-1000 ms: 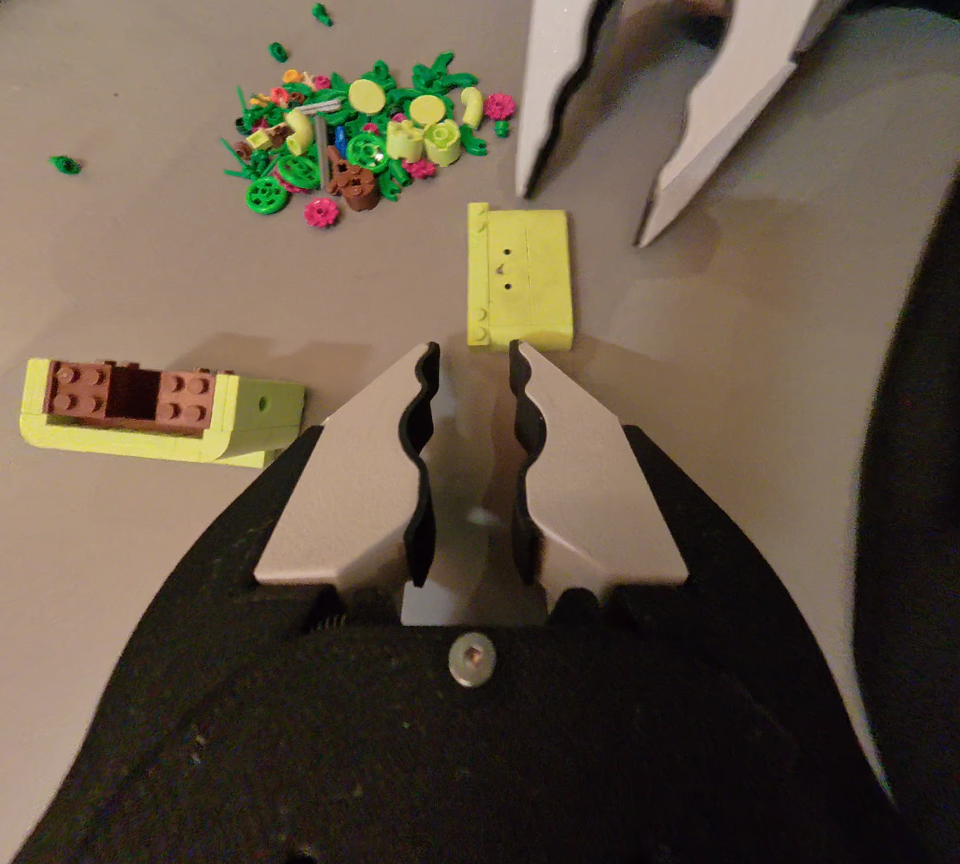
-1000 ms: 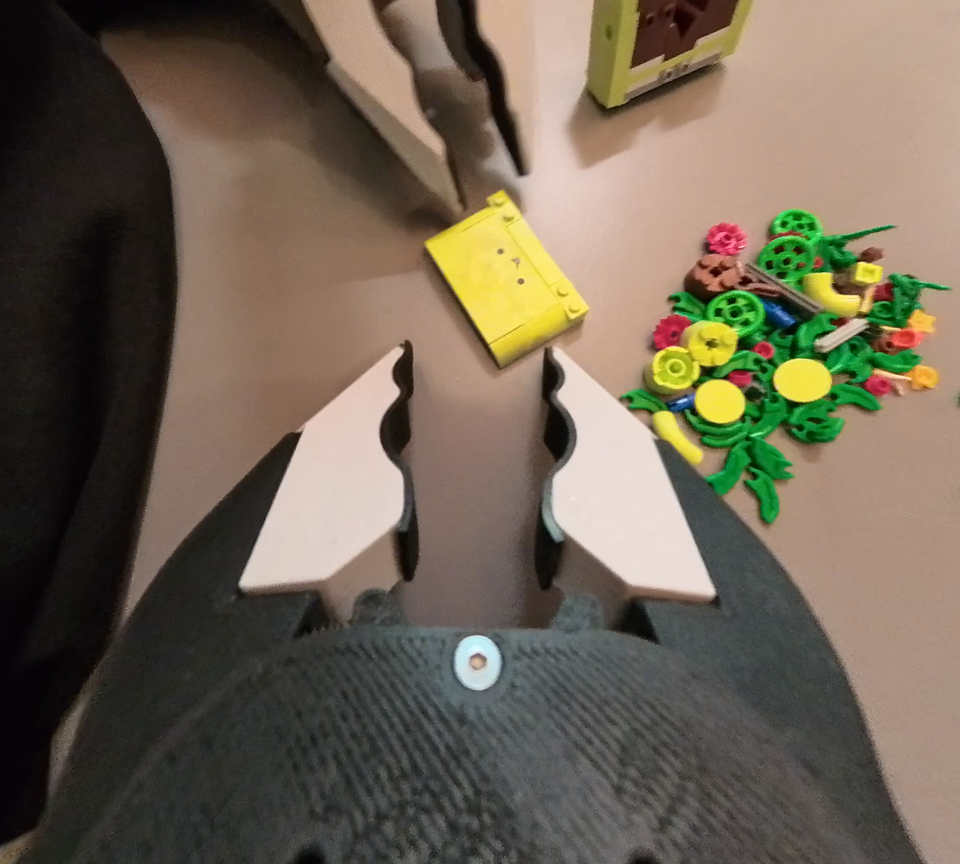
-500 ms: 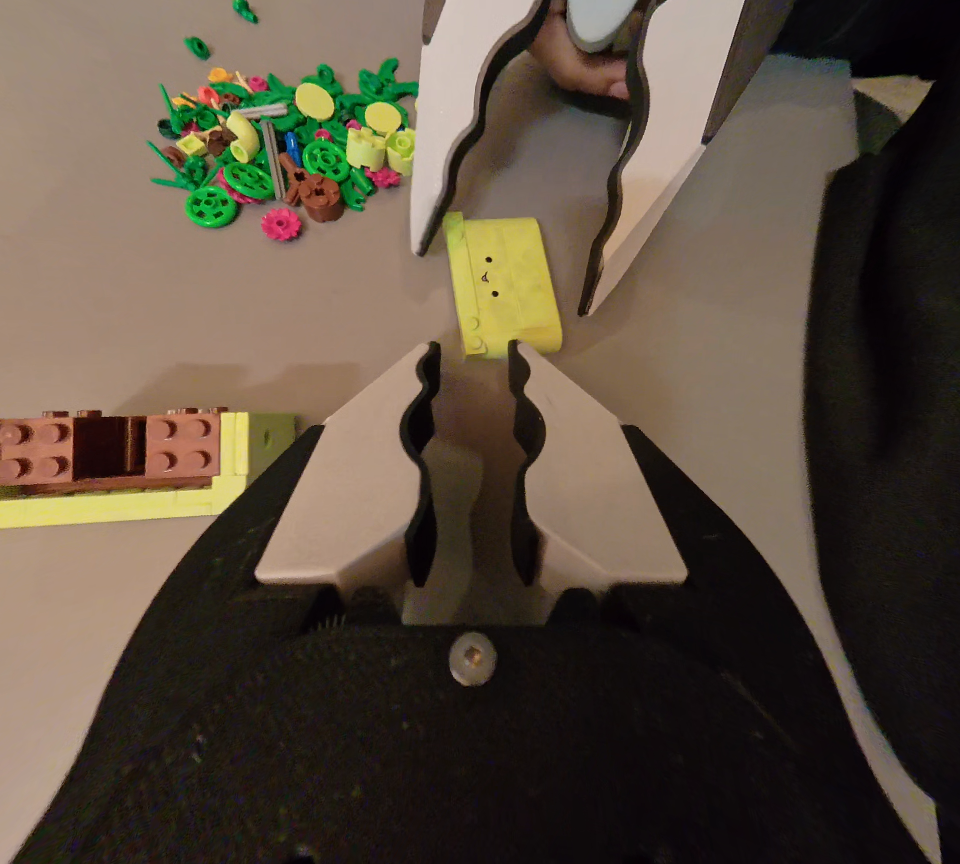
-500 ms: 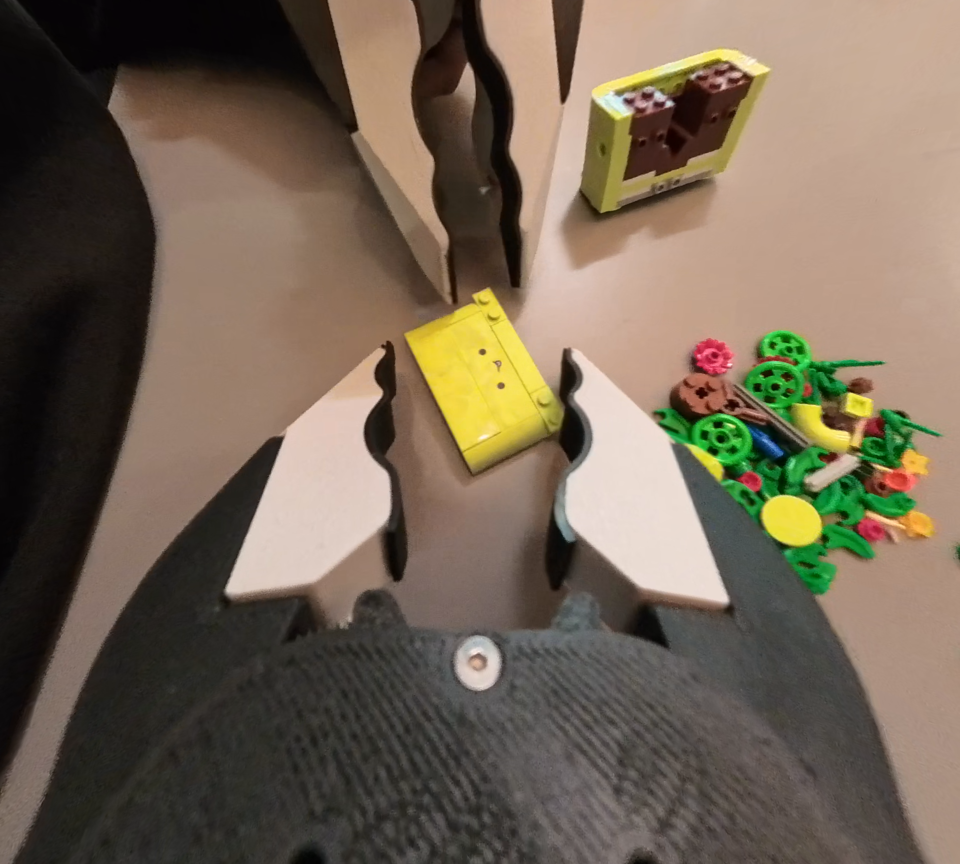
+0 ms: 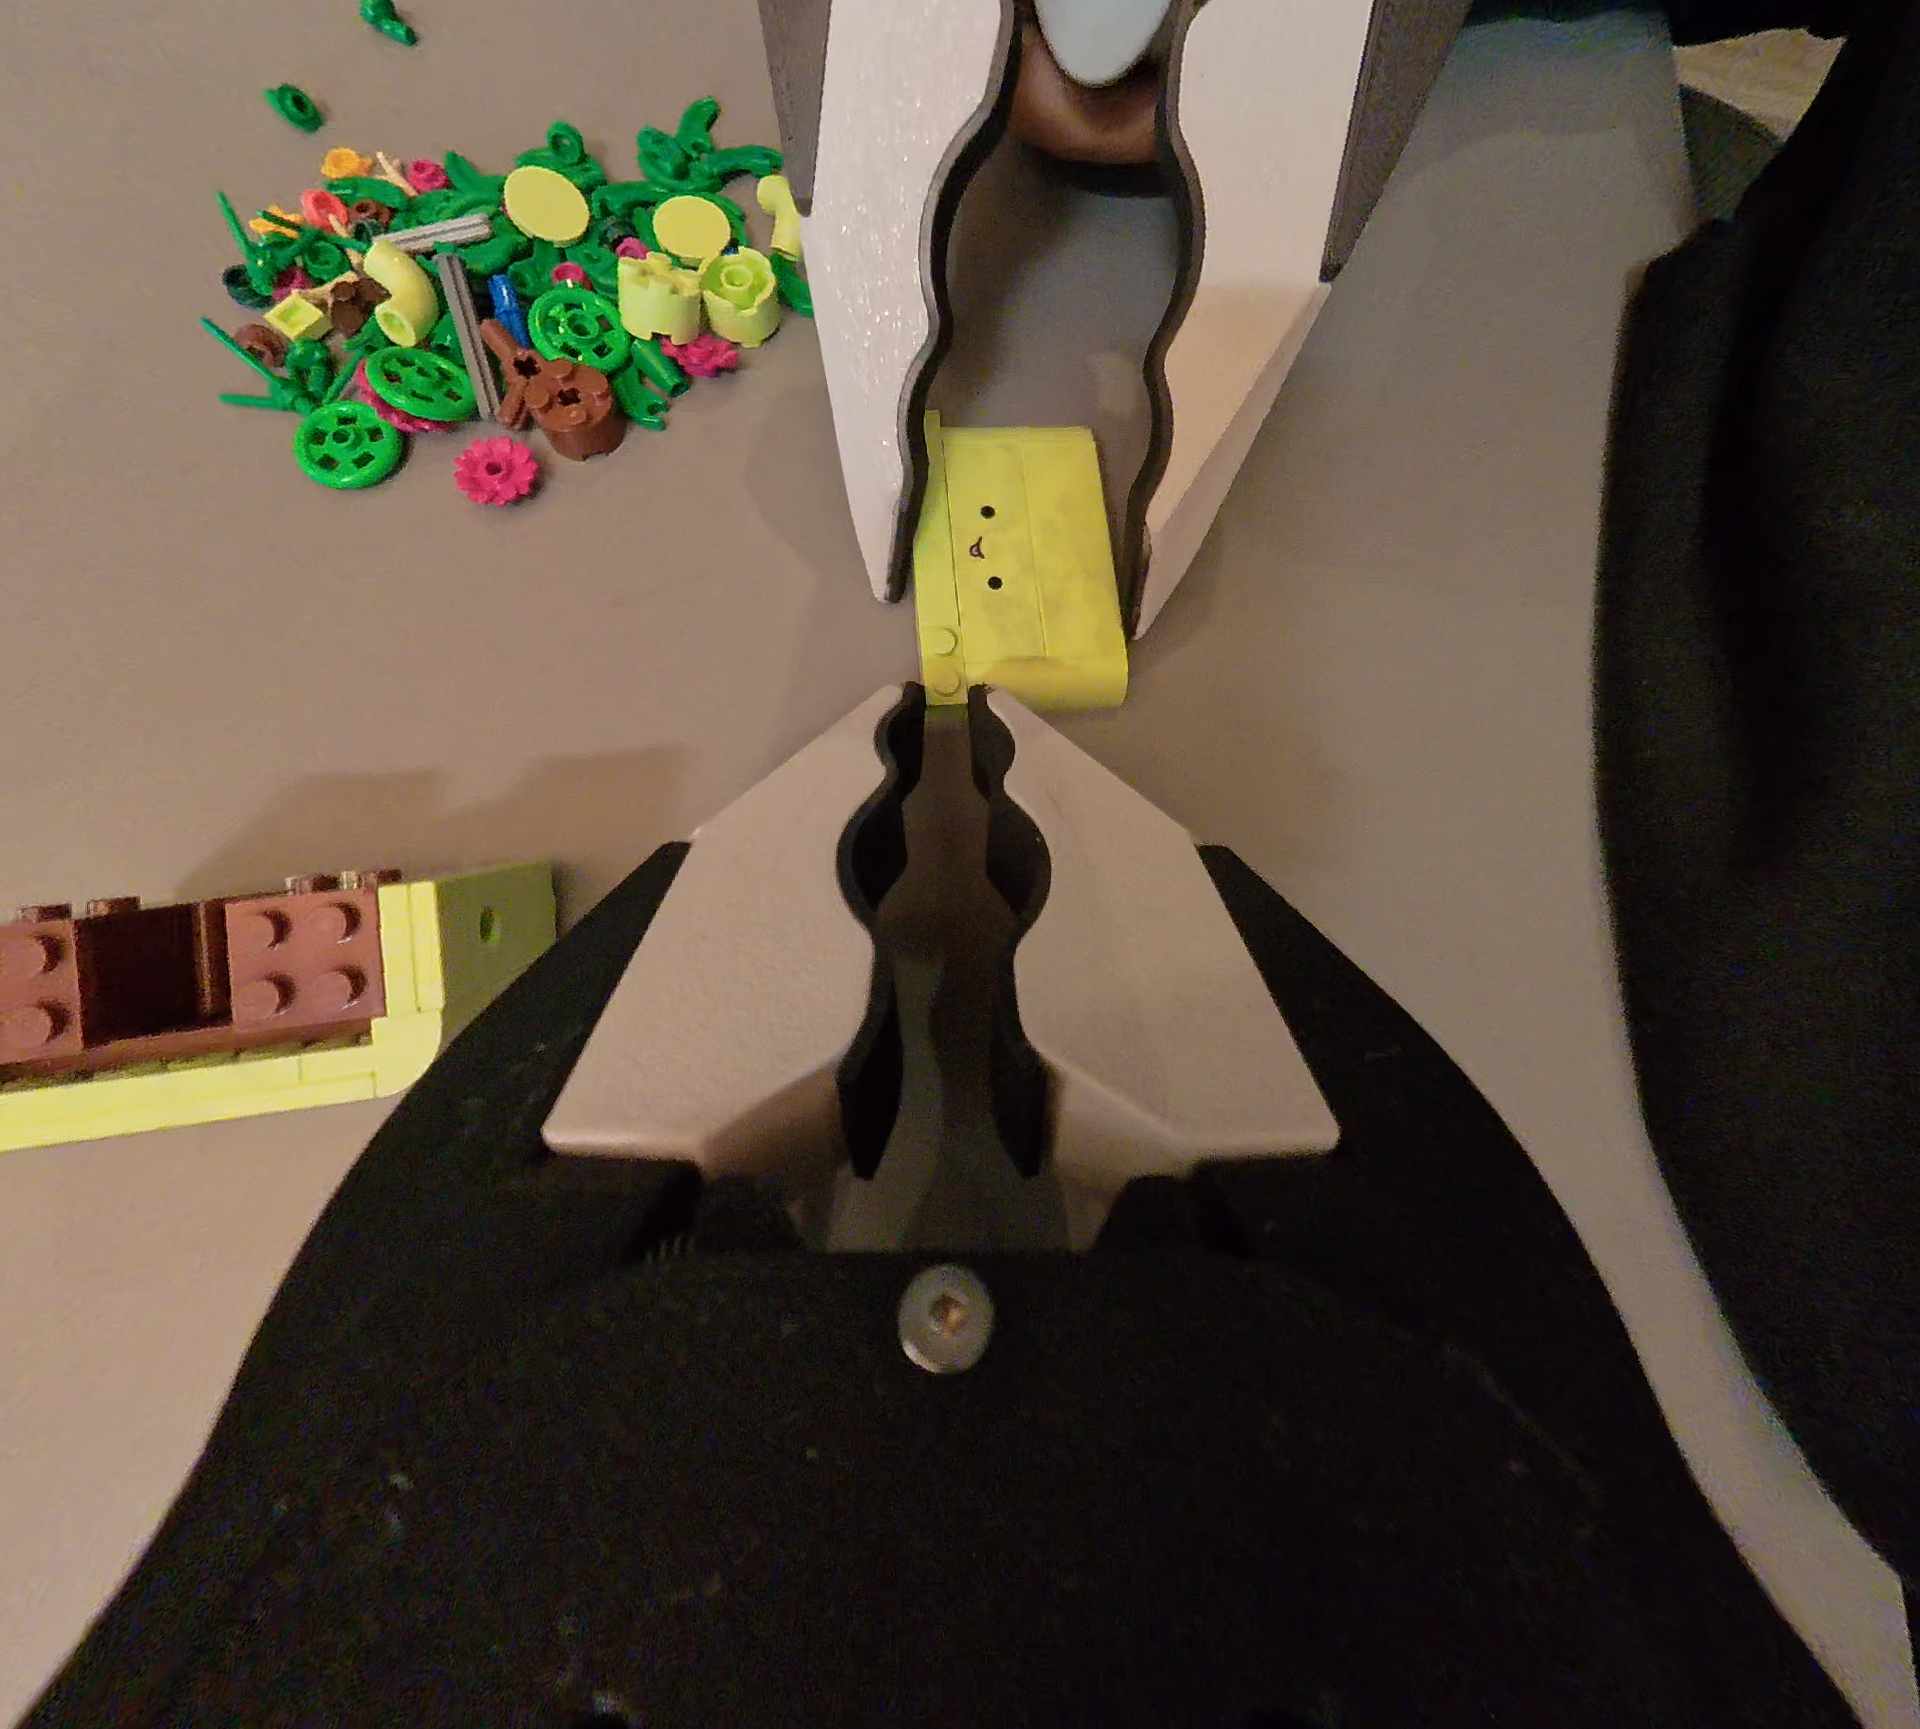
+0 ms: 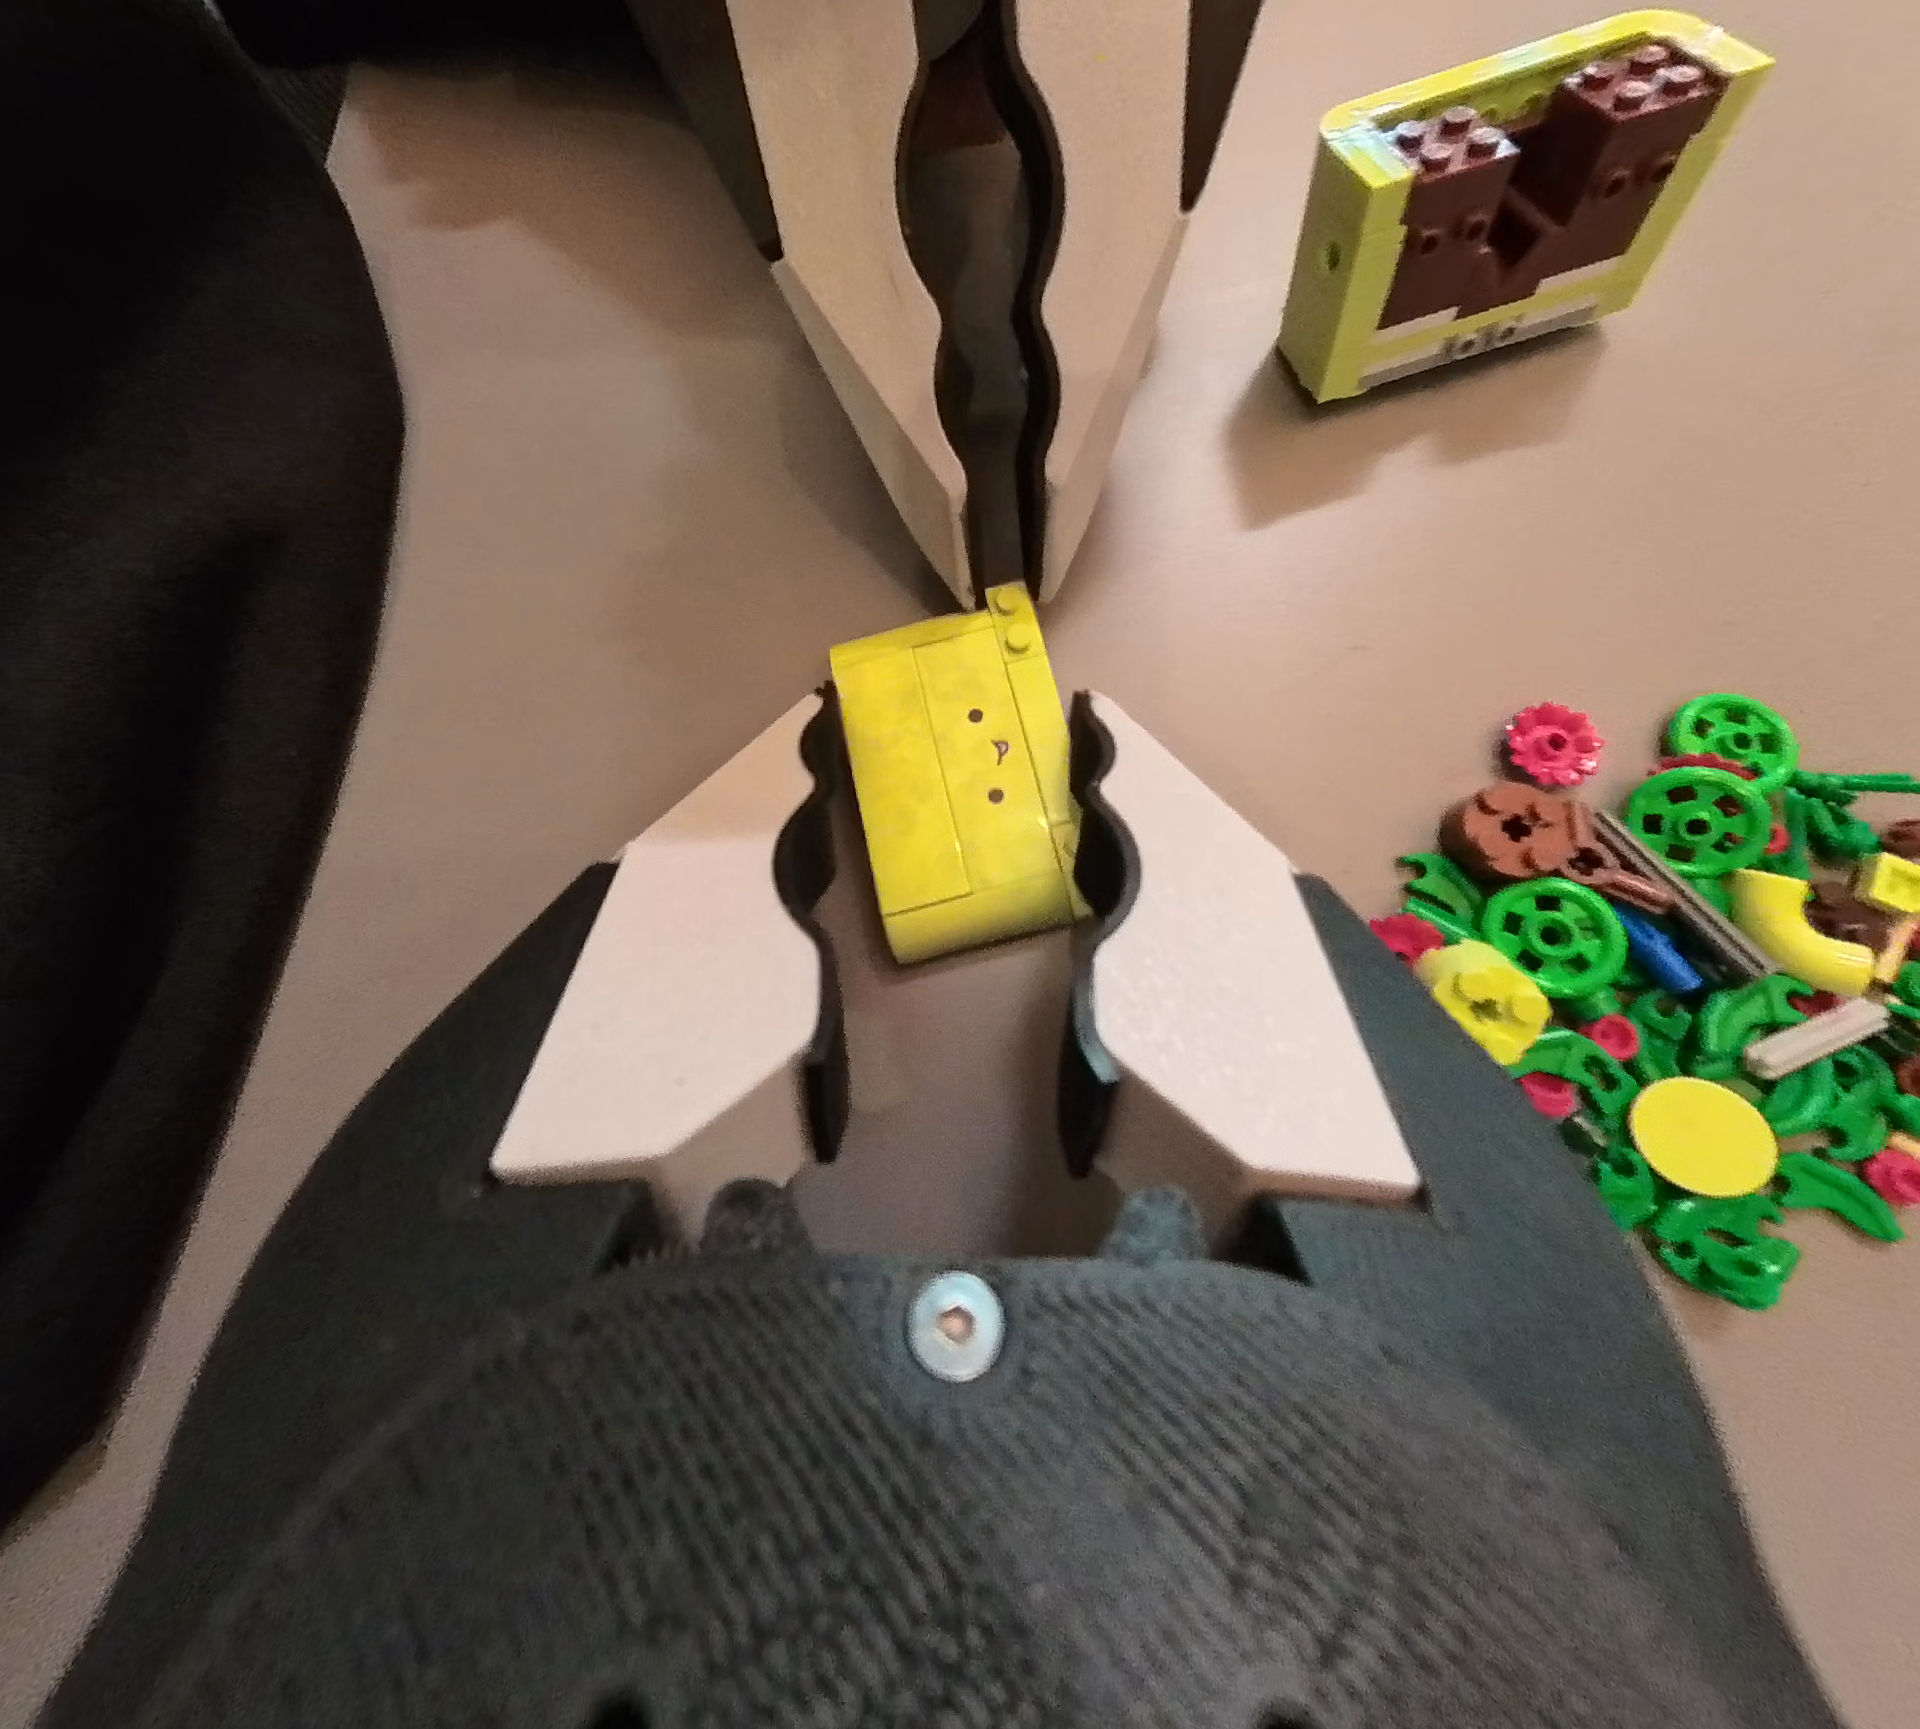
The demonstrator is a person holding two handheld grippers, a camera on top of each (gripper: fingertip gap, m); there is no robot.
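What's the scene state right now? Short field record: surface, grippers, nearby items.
surface: plain brown tabletop
left gripper: nearly closed, tips at the studded corner of the yellow brick panel; grip unclear
right gripper: open, fingers on either side of the panel, which lies flat with its dotted face up
loose pieces: pile of small green, yellow, pink and brown parts, apart from the panel
other build: yellow-and-brown brick assembly, standing alone, untouched

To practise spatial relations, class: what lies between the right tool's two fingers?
The yellow panel with a small face lies flat between the right tool's fingers. The right wrist view shows this most plainly.
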